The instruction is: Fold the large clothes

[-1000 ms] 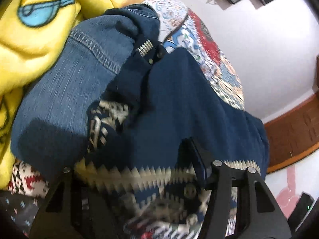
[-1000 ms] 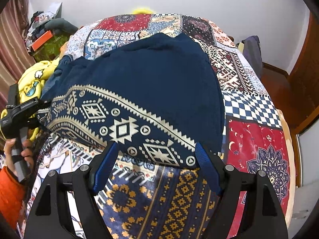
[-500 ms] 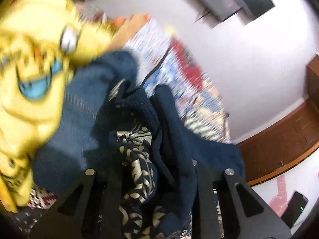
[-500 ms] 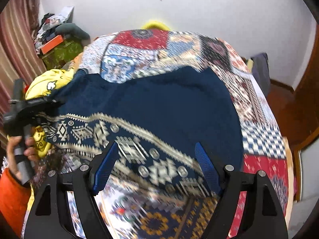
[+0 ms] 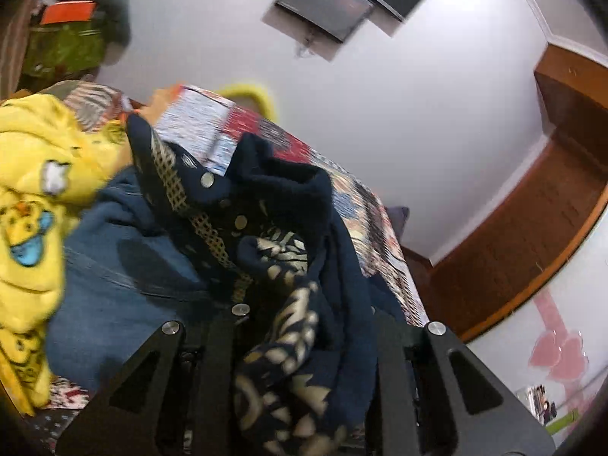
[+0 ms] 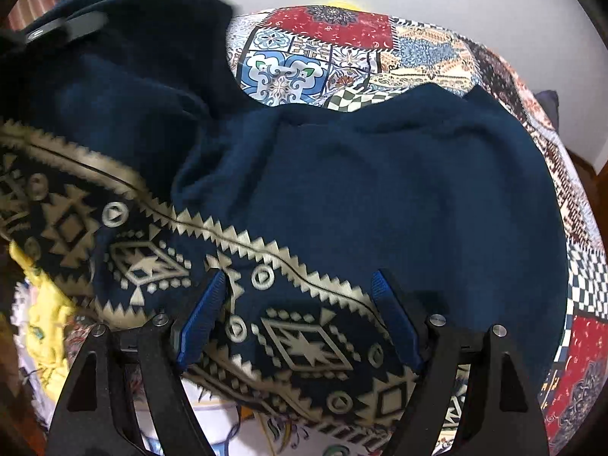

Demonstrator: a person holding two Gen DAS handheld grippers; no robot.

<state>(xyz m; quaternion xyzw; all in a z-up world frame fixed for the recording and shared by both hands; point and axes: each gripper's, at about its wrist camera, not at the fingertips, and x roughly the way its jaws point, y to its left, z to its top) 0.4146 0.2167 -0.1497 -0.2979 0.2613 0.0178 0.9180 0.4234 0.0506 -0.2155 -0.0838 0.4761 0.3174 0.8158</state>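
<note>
1. Left hand-held gripper [image 5: 304, 342] is clamped on a bunched-up wad of the navy sweater [image 5: 304, 266], and the cloth spills up and over between its black fingers.
2. Right hand-held gripper [image 6: 300, 315] sits with its blue pads [image 6: 201, 323] spread wide apart, hovering over the cream-patterned hem band of the sweater [image 6: 380, 190]; whether the pads touch the cloth, I cannot tell.
3. From the right wrist view, the sweater's right half lies flat on the patchwork bedspread [image 6: 330, 38], while its left half is lifted into a raised fold at the upper left, with a dark part of the other gripper showing against it.
4. Cream zigzag trim runs diagonally across the garment from the left edge down toward the right gripper.
5. From the left wrist view, a pair of blue jeans [image 5: 114, 285] lies just beside the held bundle, and a yellow printed garment [image 5: 34, 190] sits further left.
6. A wall-mounted screen [image 5: 330, 3] hangs above the bed, with wooden panelling [image 5: 532, 228] on the right.
</note>
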